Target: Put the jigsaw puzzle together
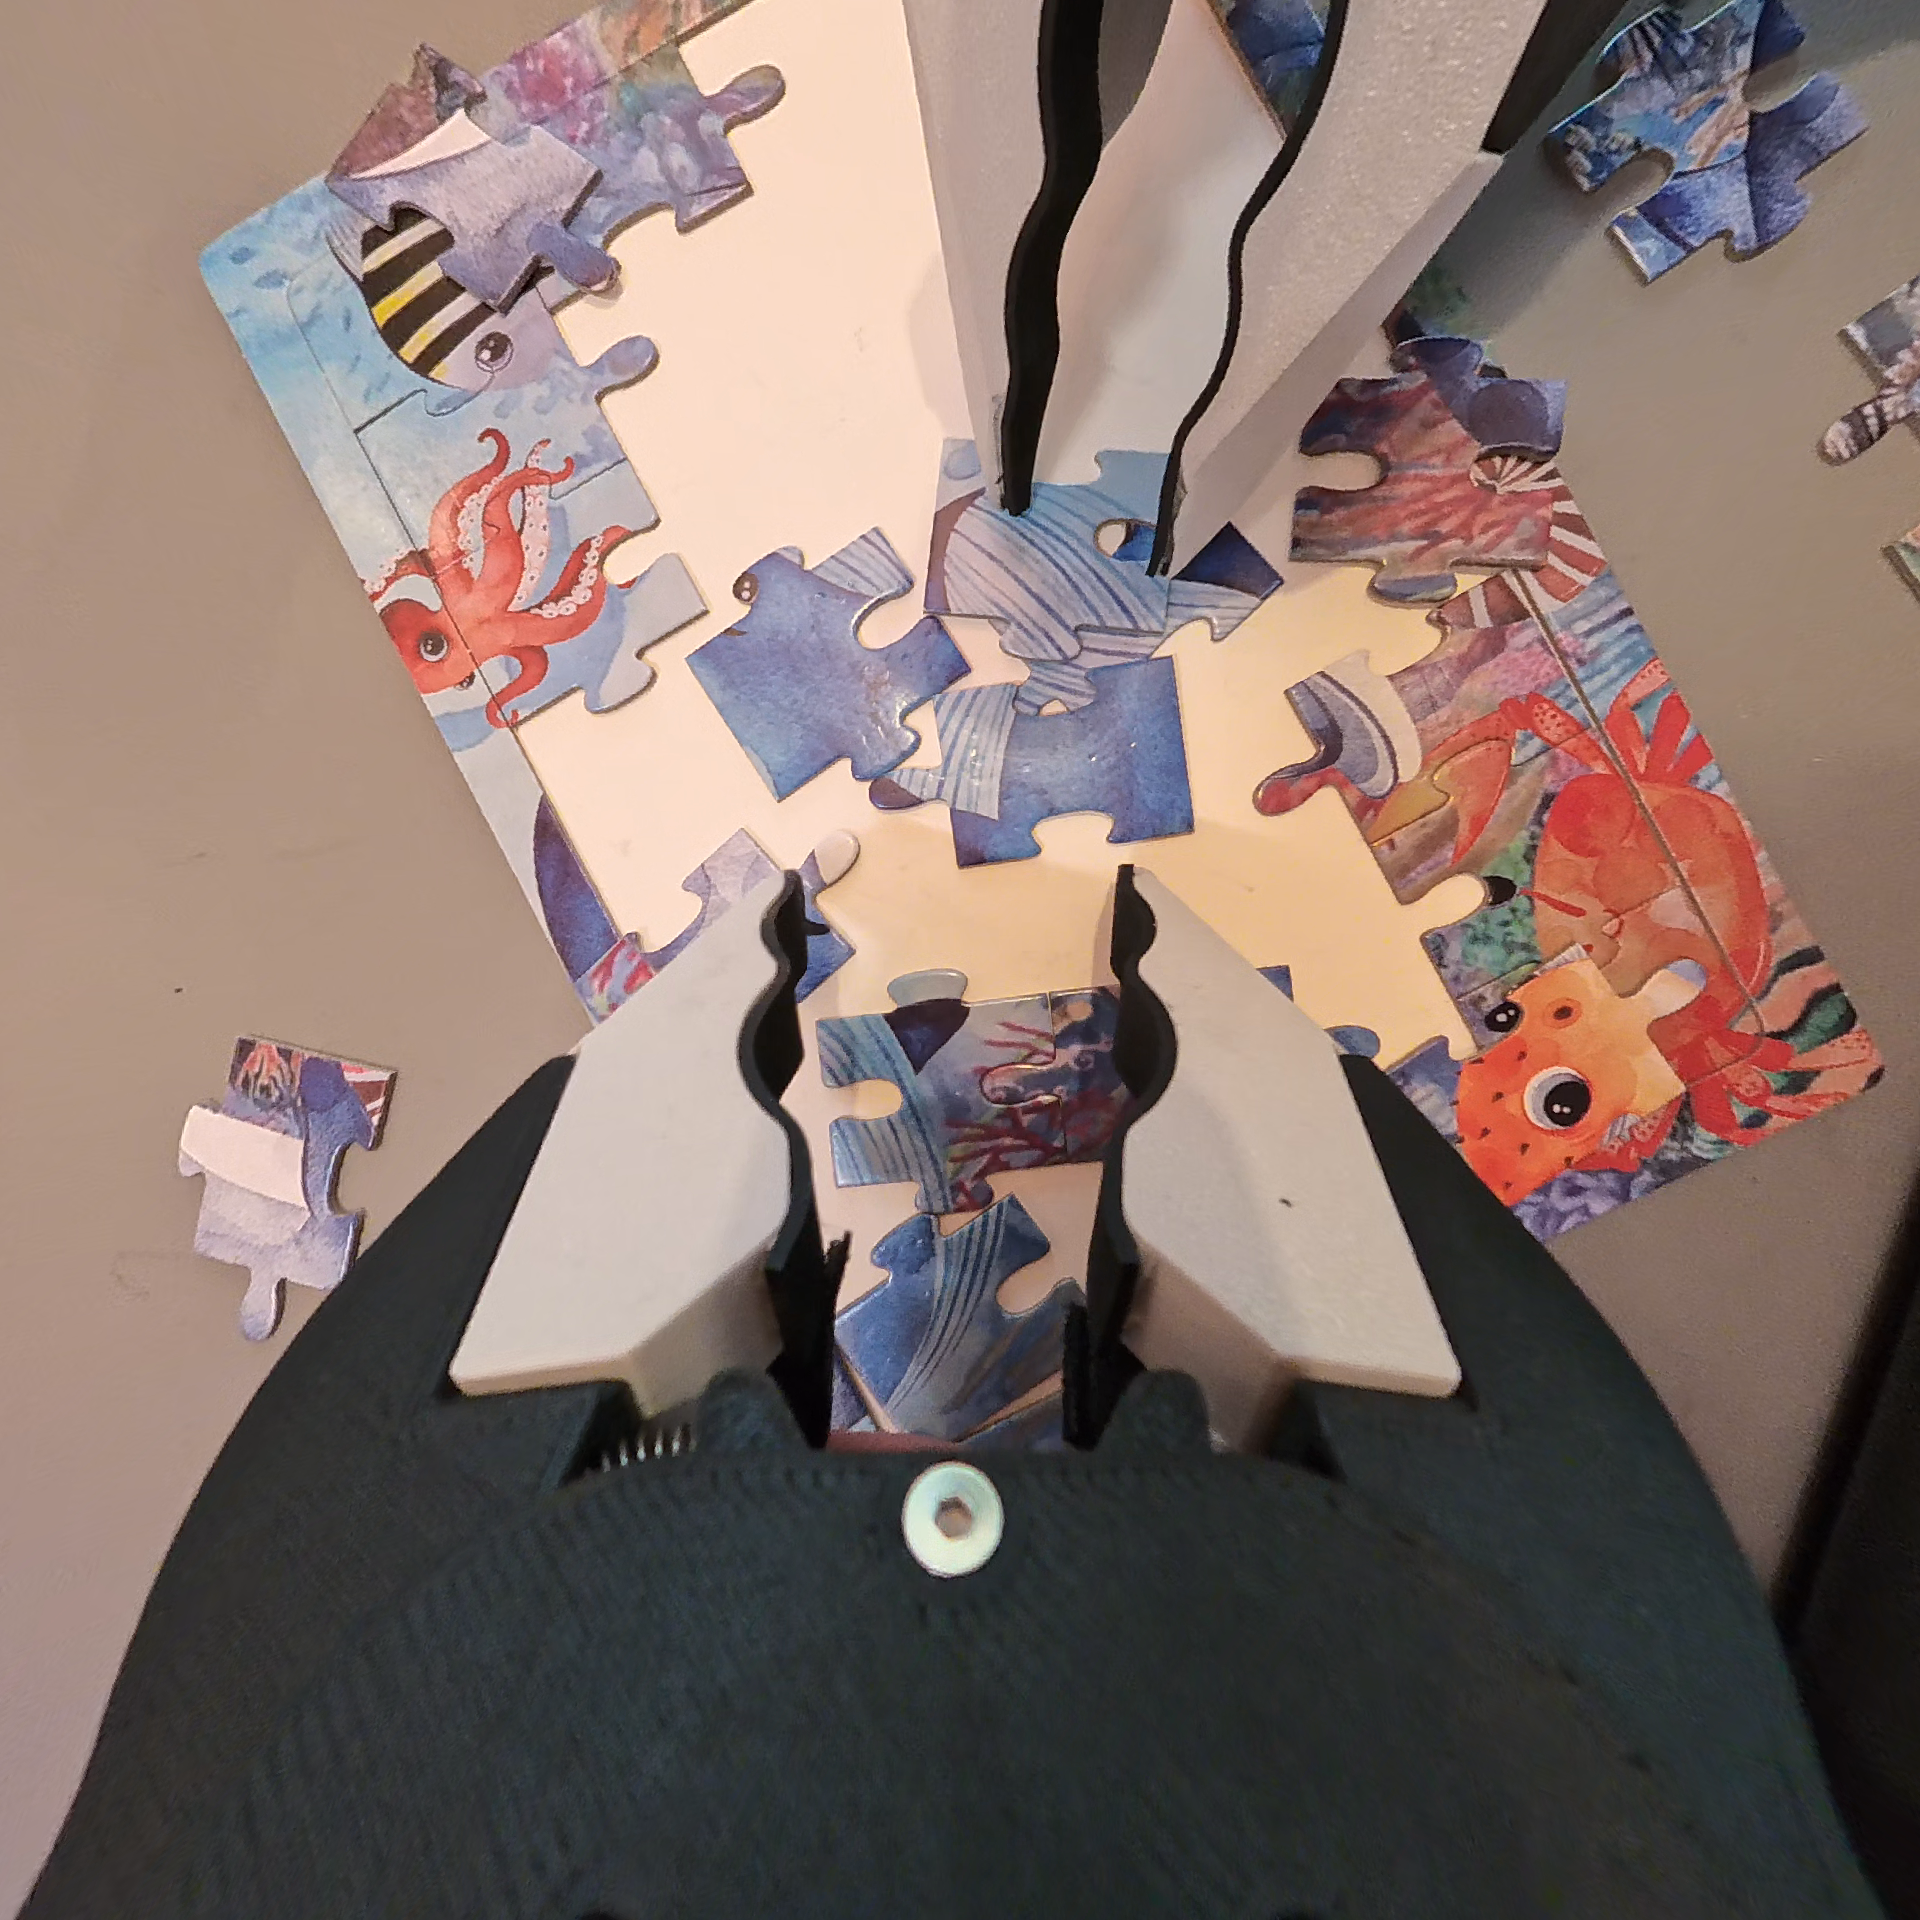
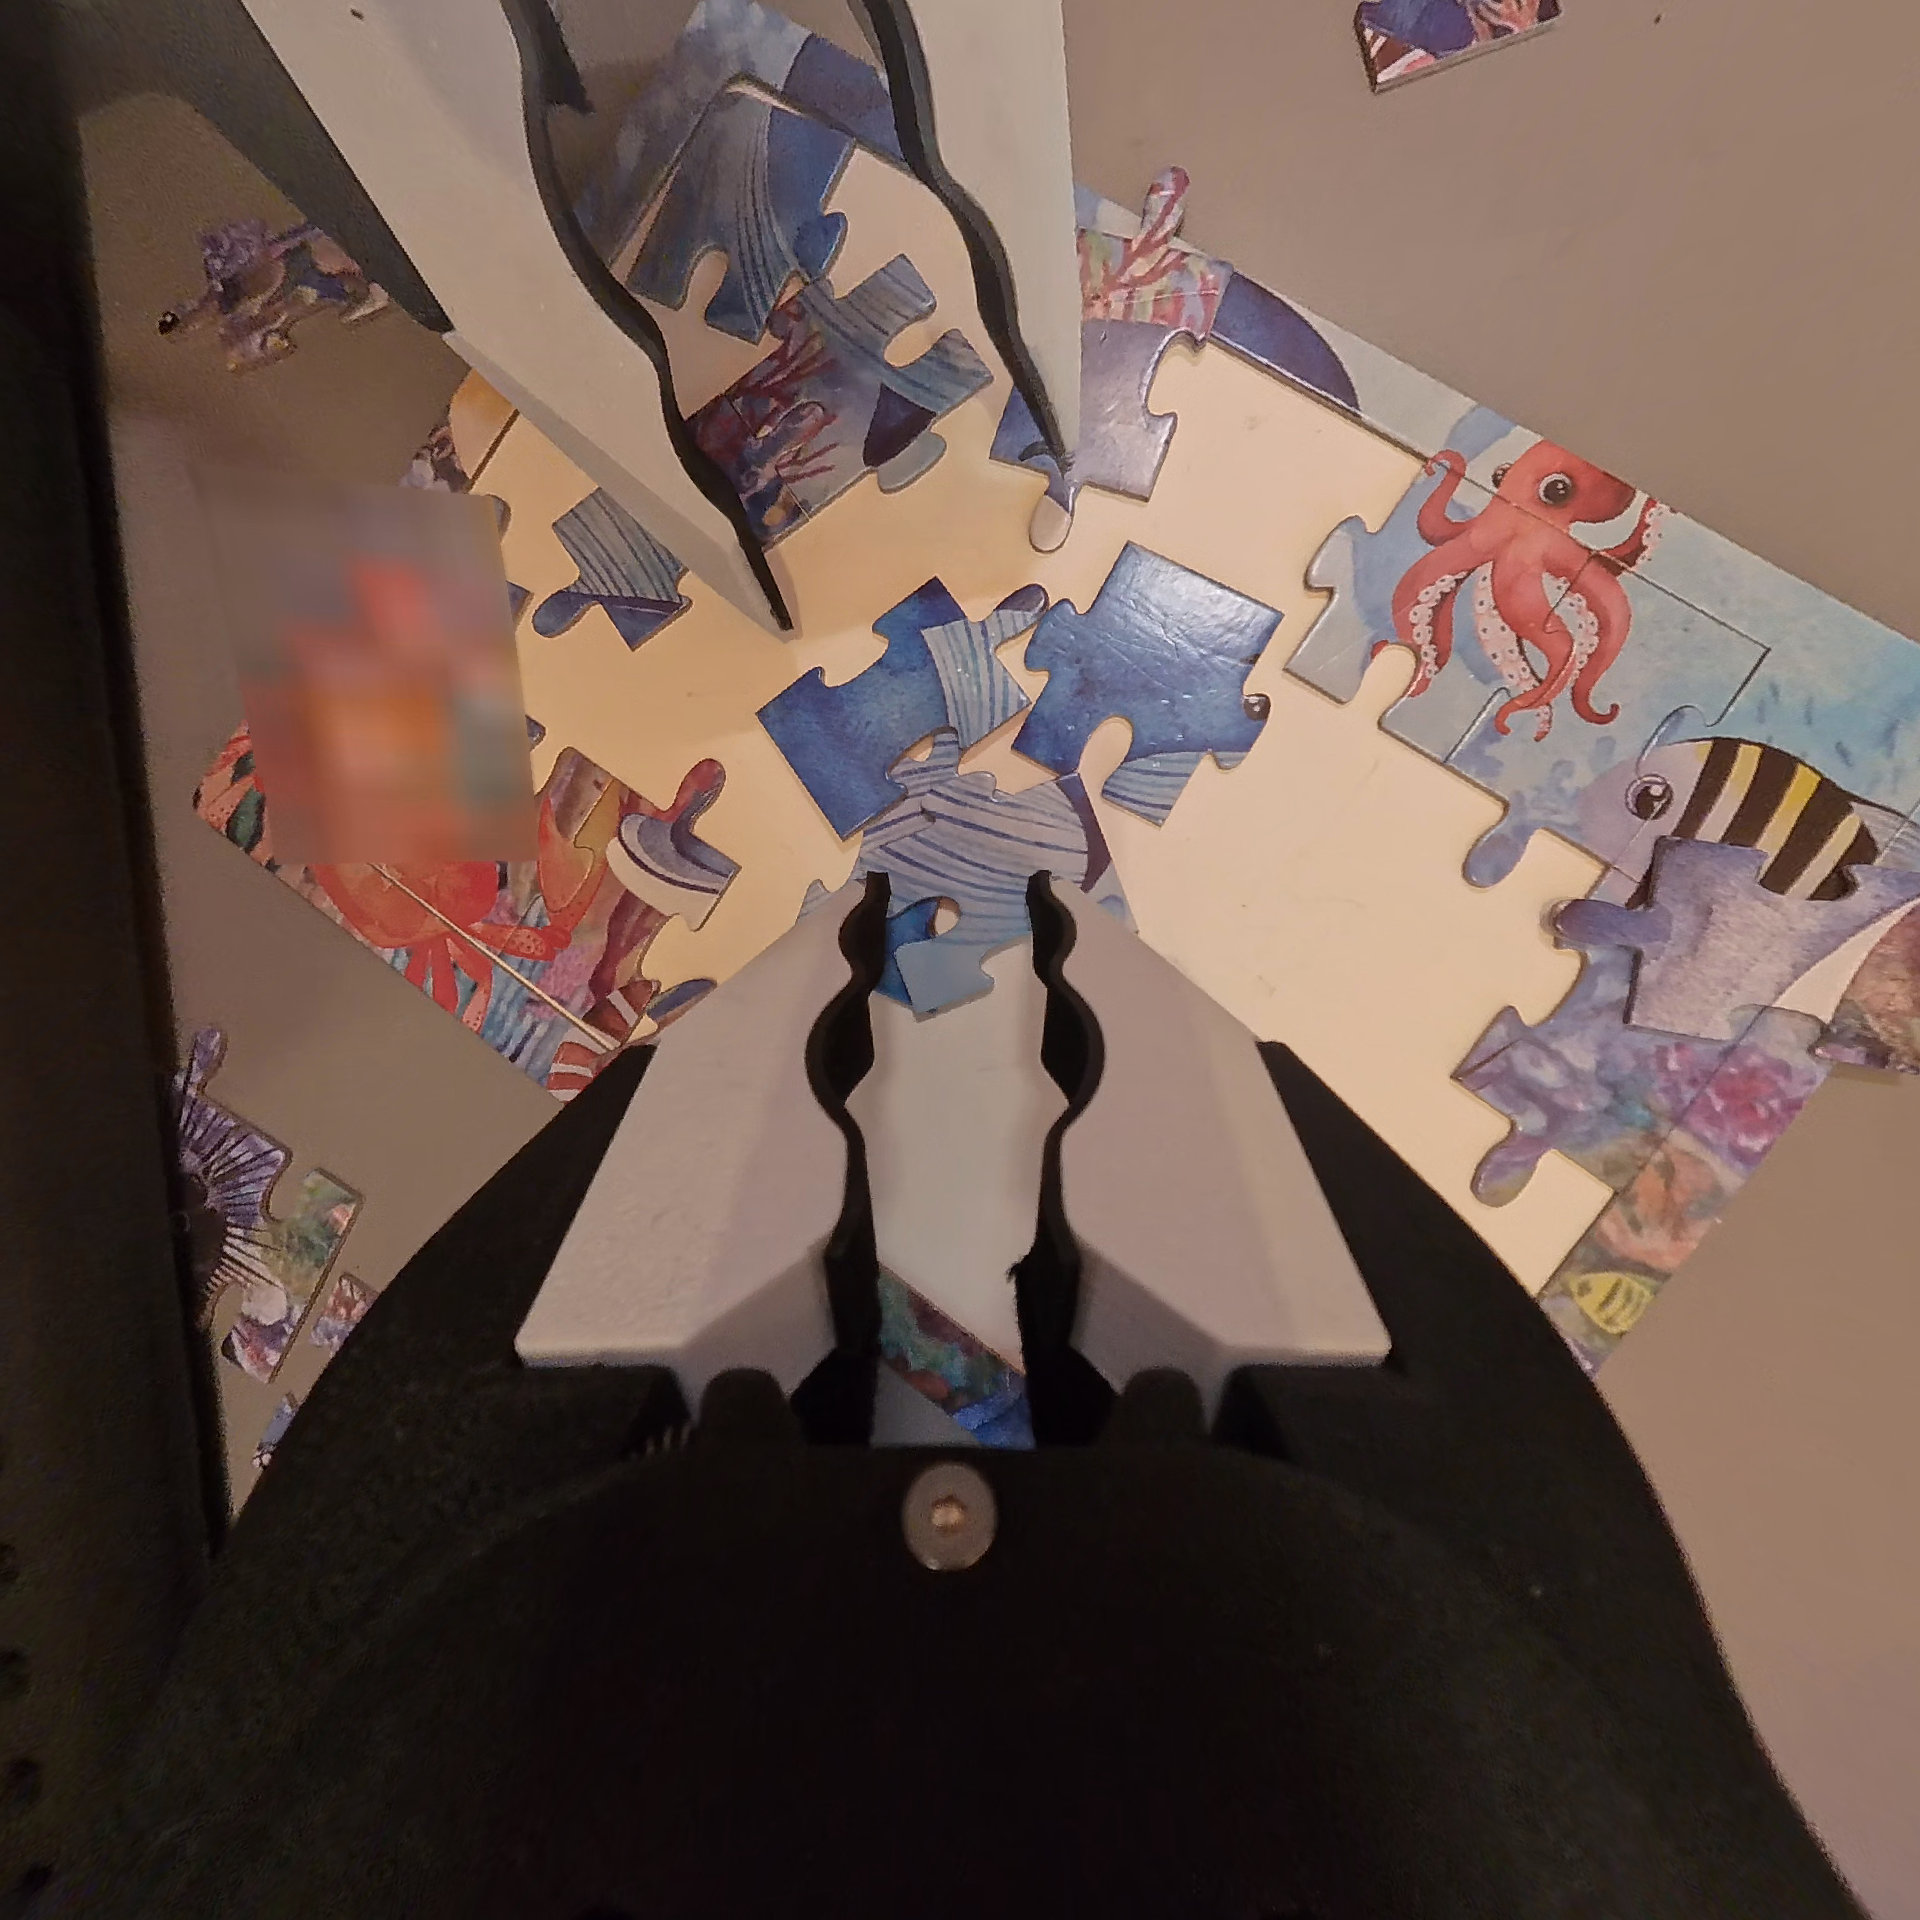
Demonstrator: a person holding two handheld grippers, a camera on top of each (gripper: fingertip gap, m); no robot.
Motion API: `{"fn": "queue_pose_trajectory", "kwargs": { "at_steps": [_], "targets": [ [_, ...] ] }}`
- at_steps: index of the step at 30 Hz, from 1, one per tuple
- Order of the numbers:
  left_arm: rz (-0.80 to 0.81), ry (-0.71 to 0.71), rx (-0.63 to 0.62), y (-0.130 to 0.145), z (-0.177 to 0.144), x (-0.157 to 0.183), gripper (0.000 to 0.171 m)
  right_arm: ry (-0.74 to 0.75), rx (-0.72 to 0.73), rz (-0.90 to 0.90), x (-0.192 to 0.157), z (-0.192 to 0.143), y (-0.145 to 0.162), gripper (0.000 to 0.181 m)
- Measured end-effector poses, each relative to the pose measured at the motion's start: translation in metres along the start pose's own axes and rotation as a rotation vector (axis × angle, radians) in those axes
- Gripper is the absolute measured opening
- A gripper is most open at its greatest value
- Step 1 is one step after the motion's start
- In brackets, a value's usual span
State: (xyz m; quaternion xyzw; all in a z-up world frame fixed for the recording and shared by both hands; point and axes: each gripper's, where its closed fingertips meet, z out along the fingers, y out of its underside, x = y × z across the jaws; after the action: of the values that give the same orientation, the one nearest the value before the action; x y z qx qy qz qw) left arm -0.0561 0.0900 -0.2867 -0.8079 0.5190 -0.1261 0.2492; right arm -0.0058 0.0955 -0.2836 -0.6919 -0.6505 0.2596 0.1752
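Puzzle board (image 1: 790,416): a cream tray with a printed sea-scene border, lying flat on the grey table (image 1: 156,727); partly filled along its edges, bare in the middle.
Fitted pieces: an octopus section (image 1: 499,582) and a striped fish (image 1: 416,301) on one short side; a red crab (image 1: 1621,862) and an orange fish (image 1: 1558,1070) on the opposite side.
Loose centre pieces: three blue pieces lie unjoined and partly overlapping on the bare cream area: a dark blue piece (image 1: 821,665), a dark blue piece with striped edge (image 1: 1081,769), and a pale striped piece (image 1: 1049,582).
Right gripper (image 2: 956,883): enters the left wrist view from the top, pointing down at the board; fingers stand a moderate gap apart, tips resting on or just over the pale striped piece, one at each side. Whether they press it cannot be told.
Left gripper (image 1: 961,883): held low over the near end of the board, fingers parted fairly wide with nothing clamped between them; a coral-printed piece (image 1: 966,1091) and a blue striped piece (image 1: 956,1320) lie on the tray beneath the gap.
Gripper relation: the two face each other across the loose cluster, tips well apart.
Pieces off the board: a piece with peeling paper (image 1: 281,1174) beside the tray on the table; a dark blue pair (image 1: 1704,166) beyond the far corner; a spiny purple piece (image 2: 249,1236) near the right gripper's body.
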Motion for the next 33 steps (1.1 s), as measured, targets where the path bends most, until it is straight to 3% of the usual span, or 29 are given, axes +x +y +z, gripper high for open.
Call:
{"fn": "queue_pose_trajectory", "kwargs": {
  "at_steps": [19, 23, 28, 31, 33],
  "targets": [
    [0.015, 0.019, 0.006, -0.002, 0.009, 0.007, 0.055, 0.002, -0.038, -0.012, -0.001, -0.001, 0.011, 0.034],
    [0.030, 0.024, 0.004, -0.004, 0.009, 0.011, 0.056, 0.040, 0.011, 0.025, 0.007, -0.004, 0.002, 0.056],
    [0.033, 0.027, 0.002, -0.005, 0.010, 0.012, 0.056, 0.063, -0.026, -0.023, 0.006, 0.004, 0.006, 0.051],
    [0.033, 0.027, 0.002, -0.006, 0.010, 0.012, 0.057, 0.079, -0.019, -0.038, 0.009, 0.004, 0.005, 0.033],
    [0.033, 0.029, 0.002, -0.005, 0.009, 0.013, 0.056, 0.071, -0.012, -0.032, 0.010, 0.004, 0.005, 0.033]
  ]
}}
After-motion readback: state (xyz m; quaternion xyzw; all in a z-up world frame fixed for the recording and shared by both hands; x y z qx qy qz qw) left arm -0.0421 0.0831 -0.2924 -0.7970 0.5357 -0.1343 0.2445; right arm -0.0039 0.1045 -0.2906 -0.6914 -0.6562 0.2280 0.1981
